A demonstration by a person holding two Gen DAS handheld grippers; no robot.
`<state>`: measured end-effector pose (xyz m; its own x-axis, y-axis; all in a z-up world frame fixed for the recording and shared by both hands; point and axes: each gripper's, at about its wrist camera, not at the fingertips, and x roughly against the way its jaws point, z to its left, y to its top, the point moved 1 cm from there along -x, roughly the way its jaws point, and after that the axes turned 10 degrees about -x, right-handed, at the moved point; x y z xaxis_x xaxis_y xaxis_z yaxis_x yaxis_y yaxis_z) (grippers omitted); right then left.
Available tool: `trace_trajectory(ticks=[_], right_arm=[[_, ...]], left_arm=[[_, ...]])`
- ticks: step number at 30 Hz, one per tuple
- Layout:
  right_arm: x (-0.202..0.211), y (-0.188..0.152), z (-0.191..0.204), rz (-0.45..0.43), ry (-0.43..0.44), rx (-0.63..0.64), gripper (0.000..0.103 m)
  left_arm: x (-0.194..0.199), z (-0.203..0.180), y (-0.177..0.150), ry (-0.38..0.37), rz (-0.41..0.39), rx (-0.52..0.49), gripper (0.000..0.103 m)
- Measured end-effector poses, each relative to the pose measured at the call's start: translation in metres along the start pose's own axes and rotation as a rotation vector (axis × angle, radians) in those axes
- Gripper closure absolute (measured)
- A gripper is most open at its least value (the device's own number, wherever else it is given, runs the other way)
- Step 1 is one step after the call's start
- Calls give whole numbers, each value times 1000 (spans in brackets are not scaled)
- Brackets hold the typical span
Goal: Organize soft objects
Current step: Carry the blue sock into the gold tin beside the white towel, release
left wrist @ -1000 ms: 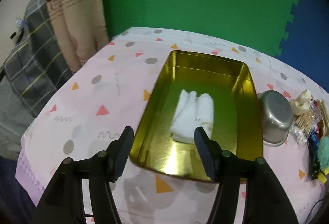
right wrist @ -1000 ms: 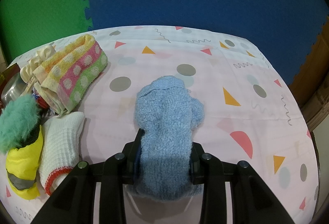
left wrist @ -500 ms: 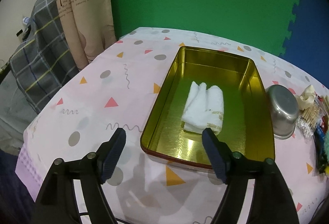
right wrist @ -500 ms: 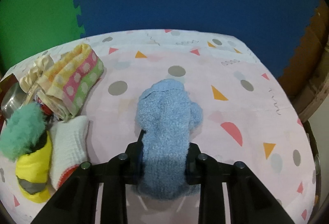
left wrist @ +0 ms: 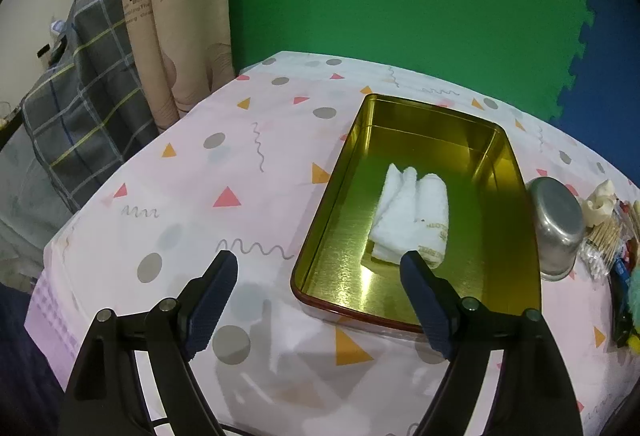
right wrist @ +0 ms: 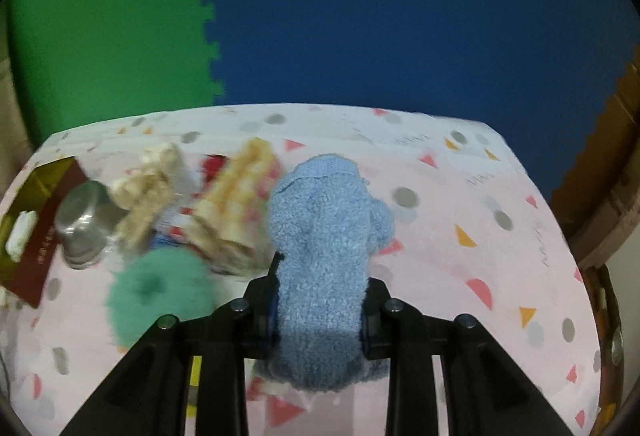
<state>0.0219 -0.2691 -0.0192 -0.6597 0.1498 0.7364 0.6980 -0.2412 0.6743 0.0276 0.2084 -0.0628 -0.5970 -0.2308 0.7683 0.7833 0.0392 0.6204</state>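
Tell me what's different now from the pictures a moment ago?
The right gripper, clamped on the fluffy blue sock, has lifted it off the pink patterned tablecloth and swung toward the pile of soft things. The left gripper has just been opening its jaws, with nothing between them, and has pulled back from the gold metal tray. The folded white cloth stayed in the tray.

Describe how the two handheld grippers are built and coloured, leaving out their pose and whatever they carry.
The left gripper has two black angular arms with round silver pivot bolts, ending in fingers faced with dark blue ribbed pads. The right gripper shares the black linkage and silver bolts; its pads are mostly hidden, with a blue edge just showing. No cables, markings, hands or sleeves are visible.
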Motion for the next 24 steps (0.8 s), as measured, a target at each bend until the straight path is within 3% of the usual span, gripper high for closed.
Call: trace_trajectory(ticks=[24], right_arm=[[31,-20,215,84,383,271,74]], left_arm=[[-10,32,-1,6,28,100,21]])
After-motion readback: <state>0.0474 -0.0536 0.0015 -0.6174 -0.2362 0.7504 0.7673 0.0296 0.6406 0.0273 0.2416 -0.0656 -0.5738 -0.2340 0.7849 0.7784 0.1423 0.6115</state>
